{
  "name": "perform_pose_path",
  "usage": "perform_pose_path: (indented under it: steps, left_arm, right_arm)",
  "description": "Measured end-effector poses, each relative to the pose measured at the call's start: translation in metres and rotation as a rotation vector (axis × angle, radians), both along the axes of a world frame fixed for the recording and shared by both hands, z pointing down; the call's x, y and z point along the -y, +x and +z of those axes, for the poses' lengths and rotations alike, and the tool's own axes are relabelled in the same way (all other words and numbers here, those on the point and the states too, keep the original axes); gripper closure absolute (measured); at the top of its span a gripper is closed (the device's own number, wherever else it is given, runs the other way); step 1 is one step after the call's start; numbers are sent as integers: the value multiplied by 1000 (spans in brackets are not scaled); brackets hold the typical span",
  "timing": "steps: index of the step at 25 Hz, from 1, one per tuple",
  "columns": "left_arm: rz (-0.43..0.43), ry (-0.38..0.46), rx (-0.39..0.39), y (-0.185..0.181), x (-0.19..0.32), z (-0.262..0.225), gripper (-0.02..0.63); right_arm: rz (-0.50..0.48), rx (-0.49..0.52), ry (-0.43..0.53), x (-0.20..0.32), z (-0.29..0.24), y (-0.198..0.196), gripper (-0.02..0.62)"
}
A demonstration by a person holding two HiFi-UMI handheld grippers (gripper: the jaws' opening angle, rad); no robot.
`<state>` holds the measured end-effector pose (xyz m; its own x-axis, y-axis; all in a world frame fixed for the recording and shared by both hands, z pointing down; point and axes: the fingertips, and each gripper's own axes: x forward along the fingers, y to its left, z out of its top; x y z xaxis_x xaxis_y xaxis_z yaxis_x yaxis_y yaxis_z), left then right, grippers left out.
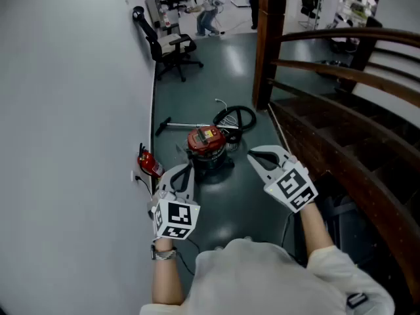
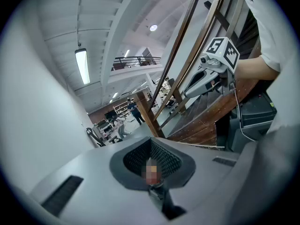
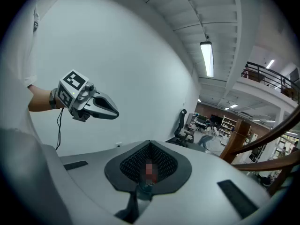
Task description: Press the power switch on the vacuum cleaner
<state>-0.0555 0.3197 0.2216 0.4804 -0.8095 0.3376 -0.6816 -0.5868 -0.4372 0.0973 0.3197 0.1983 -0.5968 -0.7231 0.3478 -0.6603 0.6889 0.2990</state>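
A red and black vacuum cleaner (image 1: 207, 144) stands on the dark green floor ahead of me, its black hose (image 1: 237, 118) coiled behind it and its wand (image 1: 180, 125) lying to the left. Both grippers hover in the air short of it, touching nothing. My left gripper (image 1: 188, 168) is left of the vacuum and a little nearer to me, jaws shut and empty. My right gripper (image 1: 251, 155) is to the right of it, also shut and empty. The left gripper view shows the right gripper (image 2: 186, 94); the right gripper view shows the left gripper (image 3: 116, 113).
A white wall (image 1: 72, 110) runs along the left, with a red fire extinguisher (image 1: 149, 163) at its foot. A wooden staircase with railings (image 1: 341, 117) and a post (image 1: 266, 44) close off the right. An office chair (image 1: 172, 46) and a person (image 1: 210, 12) are farther back.
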Motion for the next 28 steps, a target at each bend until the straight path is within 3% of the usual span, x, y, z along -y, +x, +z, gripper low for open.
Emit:
perform_pose_path:
  steps: [7, 12, 28]
  left_arm:
    - [-2, -8, 0, 1, -2, 2, 607]
    - [-3, -13, 0, 2, -3, 4, 607]
    - [-33, -12, 15, 25, -6, 3, 607]
  right_arm:
    - [8, 22, -14, -2, -3, 0, 568]
    - [-28, 118, -26, -6, -12, -3, 566]
    - [-71, 172, -58, -10, -9, 21, 568]
